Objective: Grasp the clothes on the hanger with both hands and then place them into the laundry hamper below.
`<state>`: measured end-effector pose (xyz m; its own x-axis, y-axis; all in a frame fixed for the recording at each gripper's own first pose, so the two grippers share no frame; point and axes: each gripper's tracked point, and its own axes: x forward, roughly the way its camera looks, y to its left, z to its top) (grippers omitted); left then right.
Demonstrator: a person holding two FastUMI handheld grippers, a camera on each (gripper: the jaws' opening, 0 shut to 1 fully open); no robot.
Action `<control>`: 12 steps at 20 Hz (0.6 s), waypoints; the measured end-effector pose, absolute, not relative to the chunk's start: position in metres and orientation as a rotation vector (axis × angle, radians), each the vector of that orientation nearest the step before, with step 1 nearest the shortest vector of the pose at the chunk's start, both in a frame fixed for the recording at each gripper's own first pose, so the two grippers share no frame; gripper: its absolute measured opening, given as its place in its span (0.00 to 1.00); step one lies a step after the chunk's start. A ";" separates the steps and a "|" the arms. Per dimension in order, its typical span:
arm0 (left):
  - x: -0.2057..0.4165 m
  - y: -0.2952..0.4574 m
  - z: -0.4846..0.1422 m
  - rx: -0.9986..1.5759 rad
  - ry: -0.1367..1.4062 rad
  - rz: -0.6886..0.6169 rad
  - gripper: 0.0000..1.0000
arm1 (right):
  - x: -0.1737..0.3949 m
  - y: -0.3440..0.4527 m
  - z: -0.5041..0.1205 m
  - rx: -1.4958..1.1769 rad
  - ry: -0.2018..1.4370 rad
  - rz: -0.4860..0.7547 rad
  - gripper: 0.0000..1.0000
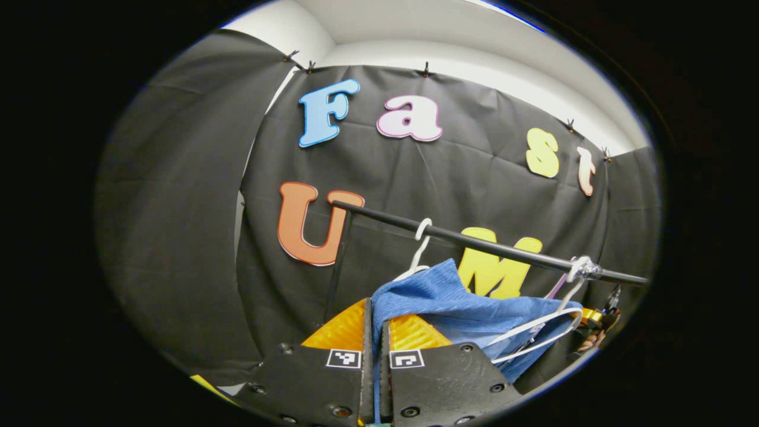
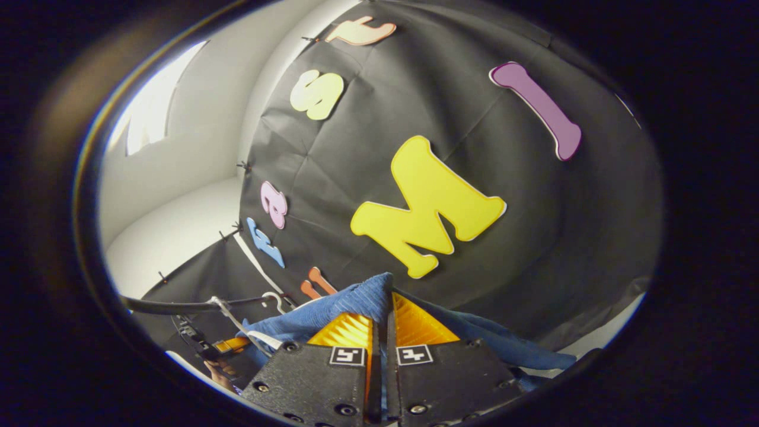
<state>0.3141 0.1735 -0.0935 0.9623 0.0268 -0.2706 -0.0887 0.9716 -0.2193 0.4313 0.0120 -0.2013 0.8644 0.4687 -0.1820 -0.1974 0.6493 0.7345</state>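
Note:
A blue knitted garment [image 1: 456, 299] is stretched between both grippers, just below a black rail [image 1: 492, 243]. My left gripper [image 1: 375, 308] is shut on one edge of the garment, the cloth pinched between its fingers. A white hanger [image 1: 542, 326] lies against the cloth at the right, and another white hanger hook [image 1: 422, 234] hangs on the rail. In the right gripper view my right gripper [image 2: 385, 299] is shut on the other end of the blue garment [image 2: 332, 311], which drapes to both sides. The other gripper [image 2: 222, 347] and a hand holding it show at the lower left.
The black rail [image 2: 178, 306] with a white hanger [image 2: 237, 320] runs at the lower left of the right gripper view. Black cloth wall stands close behind the rail. White wall and ceiling lie above. The rail's upright post [image 1: 338, 261] stands at its left end.

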 end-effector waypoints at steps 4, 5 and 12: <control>0.317 0.182 -0.112 -0.223 0.308 0.086 0.04 | 0.435 0.021 -0.235 0.790 0.443 0.379 0.06; 0.315 0.180 -0.116 -0.212 0.321 0.084 0.04 | 0.435 0.022 -0.243 0.789 0.458 0.370 0.06; 0.295 0.167 -0.152 -0.140 0.390 0.075 0.04 | 0.419 0.017 -0.290 0.804 0.531 0.309 0.06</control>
